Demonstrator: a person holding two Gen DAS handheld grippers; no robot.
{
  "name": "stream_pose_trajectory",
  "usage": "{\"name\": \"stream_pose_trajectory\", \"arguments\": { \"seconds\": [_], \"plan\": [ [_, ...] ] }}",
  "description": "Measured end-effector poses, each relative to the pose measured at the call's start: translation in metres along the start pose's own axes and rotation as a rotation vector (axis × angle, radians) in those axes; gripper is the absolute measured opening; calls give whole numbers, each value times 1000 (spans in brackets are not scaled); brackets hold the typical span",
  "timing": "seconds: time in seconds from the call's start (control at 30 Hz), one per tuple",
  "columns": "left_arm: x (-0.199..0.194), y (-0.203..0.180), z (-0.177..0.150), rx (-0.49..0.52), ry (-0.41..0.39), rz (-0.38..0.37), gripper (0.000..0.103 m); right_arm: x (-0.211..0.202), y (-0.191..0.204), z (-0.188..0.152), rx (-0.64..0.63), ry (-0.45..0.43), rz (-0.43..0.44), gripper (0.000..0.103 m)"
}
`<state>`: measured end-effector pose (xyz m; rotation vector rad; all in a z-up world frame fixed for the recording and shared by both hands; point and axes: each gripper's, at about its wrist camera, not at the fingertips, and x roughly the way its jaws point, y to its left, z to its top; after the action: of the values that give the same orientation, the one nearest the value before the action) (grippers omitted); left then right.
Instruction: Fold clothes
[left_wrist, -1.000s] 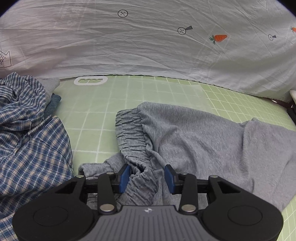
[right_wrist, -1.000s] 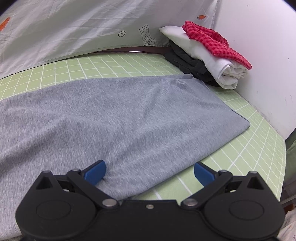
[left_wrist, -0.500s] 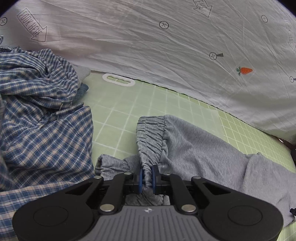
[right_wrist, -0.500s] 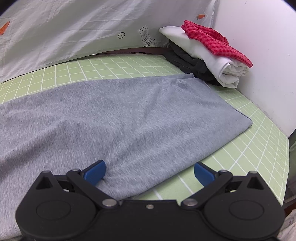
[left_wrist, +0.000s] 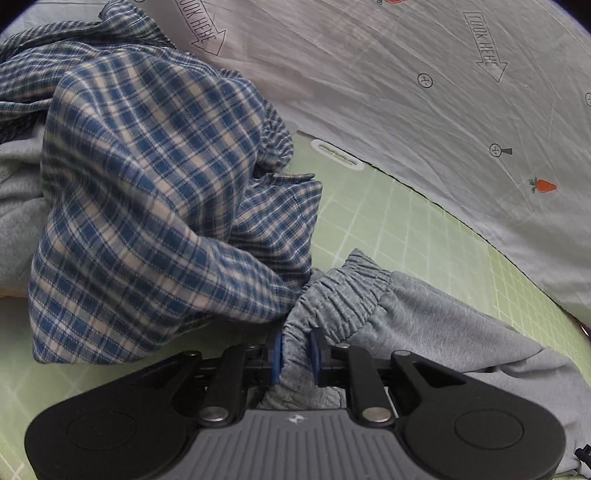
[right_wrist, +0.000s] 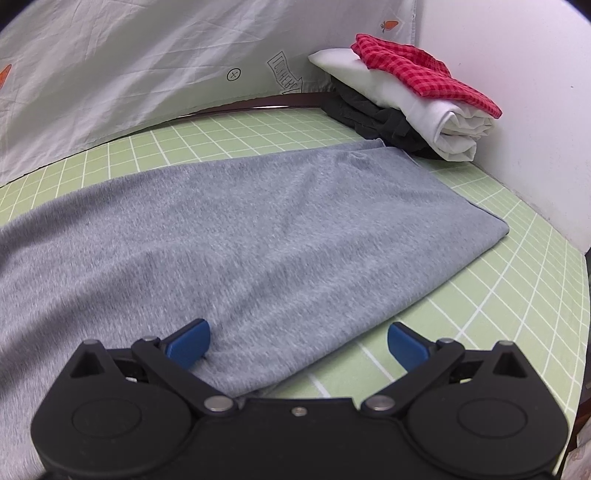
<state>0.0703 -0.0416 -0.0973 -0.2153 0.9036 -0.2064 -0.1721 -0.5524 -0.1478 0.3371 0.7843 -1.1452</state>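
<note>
two grippers are working one pair of grey trousers (right_wrist: 258, 236): the left gripper (left_wrist: 295, 356) is pinching the gathered waistband, while the right gripper (right_wrist: 297, 341) is gaping wide over the near leg edge. the garment's long axis is running from the left grip across the green mat (right_wrist: 498, 314) toward the hem by the folded pile (right_wrist: 406, 99), so the right one looks nearer that hem.

Printed on the white sheet (left_wrist: 424, 122): "LOOK HERE" inside arrow outlines, upper centre and upper right of the left wrist view. The right wrist view shows a similar arrow on the sheet (right_wrist: 147, 66), upper centre; lettering unreadable.
</note>
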Motion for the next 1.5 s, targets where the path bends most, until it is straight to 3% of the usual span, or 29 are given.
{"name": "stream_pose_trajectory", "arguments": {
  "seconds": [0.07,0.13,0.17,0.3,0.57,0.83,1.13,1.27,1.37,1.5],
  "plan": [
    [-1,-2,-1,-4,2,15,40,-1,0,2,-8,12,0,103],
    [-1,-1,-3,-24,-3,21,68,-3,3,4,-35,22,3,103],
    [0,-1,-4,-28,1,20,70,-5,6,5,-57,26,9,103],
    [6,-3,-10,-15,45,54,70,-13,19,12,-144,40,50,103],
    [25,-3,-6,-50,98,71,75,-40,100,31,-327,3,352,103],
    [41,-13,8,-31,110,126,82,-31,186,36,-405,56,590,103],
    [55,-20,16,-24,115,193,100,-10,235,45,-415,60,566,103],
    [59,-22,21,-34,125,220,102,-6,245,53,-384,64,549,103],
    [53,-17,22,-71,144,199,102,-21,236,49,-338,69,562,103],
    [39,-6,20,-145,165,148,102,-40,237,29,-360,100,641,103]
  ]
}}
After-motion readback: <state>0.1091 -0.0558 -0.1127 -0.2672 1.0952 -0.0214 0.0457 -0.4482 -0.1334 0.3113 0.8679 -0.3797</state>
